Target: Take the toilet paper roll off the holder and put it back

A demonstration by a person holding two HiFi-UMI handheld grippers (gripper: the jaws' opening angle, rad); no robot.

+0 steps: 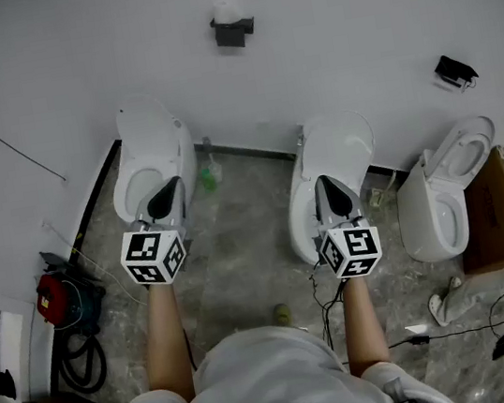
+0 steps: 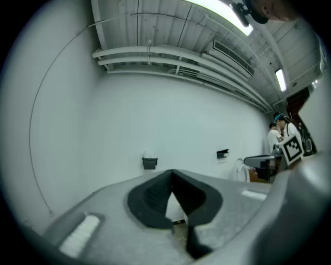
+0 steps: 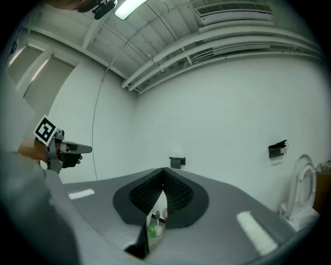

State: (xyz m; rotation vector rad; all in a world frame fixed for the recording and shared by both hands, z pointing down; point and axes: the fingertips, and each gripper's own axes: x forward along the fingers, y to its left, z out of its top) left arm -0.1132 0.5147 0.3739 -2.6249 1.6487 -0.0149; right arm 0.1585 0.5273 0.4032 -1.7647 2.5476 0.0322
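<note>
The toilet paper roll (image 1: 226, 10) sits on top of its dark holder (image 1: 233, 30) on the white wall, upper centre of my head view. It is well apart from both tongs. In the left gripper view the same holder (image 2: 150, 163) shows just above the jaw tips, and in the right gripper view it (image 3: 177, 162) sits just right of them.

My left tongs (image 1: 168, 192) are fully closed, tips meeting, with nothing between them. The right tongs (image 1: 324, 184) look the same: pads touching at the tip, gripping nothing. Both point level at the wall. The only print I can make out is the black-and-white square pattern on the left marker cube (image 1: 153, 256) and the right marker cube (image 1: 352, 251).

A second holder (image 1: 454, 71) hangs at the upper right. Three white toilets stand along the wall with lids raised: the left toilet (image 1: 152, 159), the middle toilet (image 1: 334, 150) and the right toilet (image 1: 445, 194). A green bottle (image 1: 211, 176) stands at the wall between the first two; I cannot tell what is in it. At the right edge is a brown cardboard box (image 1: 487, 215), contents hidden. A red machine (image 1: 54, 298) sits at lower left, and a small green ball (image 1: 282, 312) lies on the floor.
</note>
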